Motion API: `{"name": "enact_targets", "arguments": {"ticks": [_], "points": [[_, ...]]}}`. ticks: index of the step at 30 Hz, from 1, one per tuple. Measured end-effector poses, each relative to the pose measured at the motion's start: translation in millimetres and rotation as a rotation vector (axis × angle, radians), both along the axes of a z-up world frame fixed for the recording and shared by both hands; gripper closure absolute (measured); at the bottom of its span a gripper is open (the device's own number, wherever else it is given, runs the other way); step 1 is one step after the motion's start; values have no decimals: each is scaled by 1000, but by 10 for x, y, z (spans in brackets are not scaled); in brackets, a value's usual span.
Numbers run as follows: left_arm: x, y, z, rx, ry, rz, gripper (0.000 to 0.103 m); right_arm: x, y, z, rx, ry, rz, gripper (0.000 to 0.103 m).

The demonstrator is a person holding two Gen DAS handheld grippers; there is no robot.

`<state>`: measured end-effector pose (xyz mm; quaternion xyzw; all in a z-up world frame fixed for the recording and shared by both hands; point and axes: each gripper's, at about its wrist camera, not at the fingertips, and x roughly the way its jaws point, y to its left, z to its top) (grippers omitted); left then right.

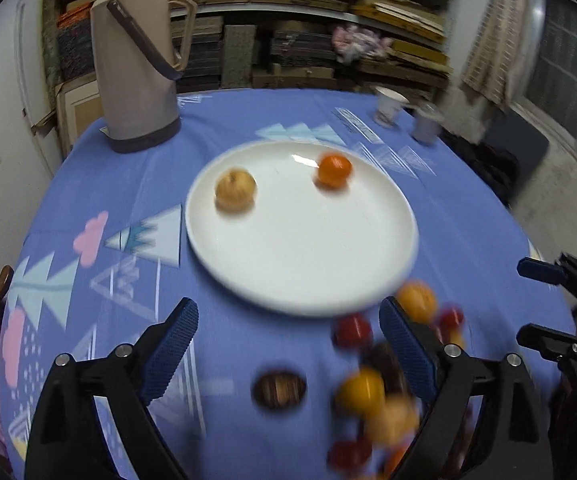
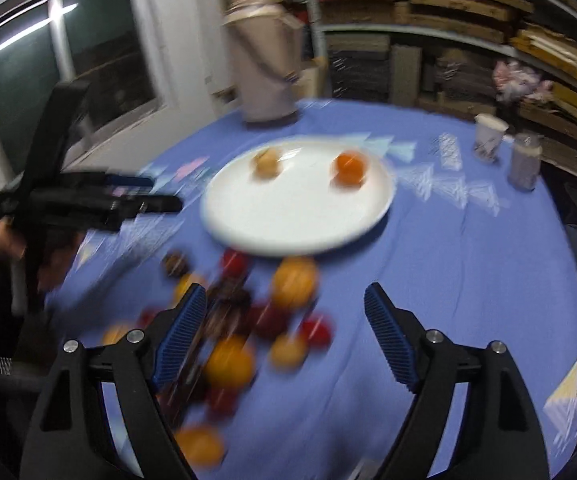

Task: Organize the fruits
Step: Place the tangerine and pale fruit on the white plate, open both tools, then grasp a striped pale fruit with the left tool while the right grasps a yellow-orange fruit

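A white plate [image 1: 300, 264] sits mid-table and holds a pale yellow apple [image 1: 235, 189] and an orange [image 1: 334, 170]; it also shows in the right wrist view [image 2: 288, 224]. A blurred pile of fruits [image 1: 384, 384], orange, red and dark brown, lies on the blue cloth in front of the plate, and shows in the right wrist view [image 2: 244, 332]. A brown fruit [image 1: 279, 389] lies apart. My left gripper [image 1: 288, 344] is open and empty above the cloth. My right gripper [image 2: 284, 332] is open and empty over the pile's right edge.
A tall beige thermos [image 1: 136, 64] stands at the table's far left. A paper cup [image 1: 388, 106] and a grey jar [image 1: 426, 124] stand at the far right. The blue patterned tablecloth [image 1: 128, 200] covers a round table. Stacked boards fill shelves behind.
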<state>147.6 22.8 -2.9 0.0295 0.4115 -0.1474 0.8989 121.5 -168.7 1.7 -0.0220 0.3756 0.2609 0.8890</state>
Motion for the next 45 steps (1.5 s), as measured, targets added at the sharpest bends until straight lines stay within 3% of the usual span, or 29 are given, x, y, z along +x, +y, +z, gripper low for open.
{"name": "enact_targets", "arguments": {"ticks": [3, 5, 9, 12, 19, 29, 31, 34, 35, 37, 39, 45], "points": [[-391, 35, -112, 3, -2, -49, 10, -470, 35, -194, -63, 41, 60, 25], [-594, 110, -203, -14, 13, -43, 10, -666, 59, -323, -73, 95, 85, 41], [-791, 271, -347, -101, 88, -7, 10, -868, 156, -452, -104, 111, 102, 45], [-897, 291, -374, -110, 114, -7, 10, -915, 255, -506, -112, 104, 127, 45], [-1166, 132, -430, -58, 87, -110, 10, -848, 385, -631, -155, 103, 131, 62], [-1154, -100, -655, 2, 120, -165, 11, -741, 254, -624, -129, 109, 86, 62], [-1155, -125, -705, 12, 128, -180, 15, -735, 219, -622, -127, 109, 76, 62], [-1109, -113, -792, 12, 159, -171, 27, -733, 191, -622, -119, 111, 70, 62], [-1088, -100, -811, 9, 167, -165, 36, -728, 190, -619, -116, 110, 68, 62], [-1070, -72, -815, 8, 156, -157, 41, -722, 190, -622, -116, 110, 69, 62], [-1066, -71, -816, -1, 154, -172, 57, -709, 187, -622, -119, 111, 63, 62], [-1085, -108, -794, 35, 145, -167, 57, -720, 168, -567, -112, 97, 57, 62]]}}
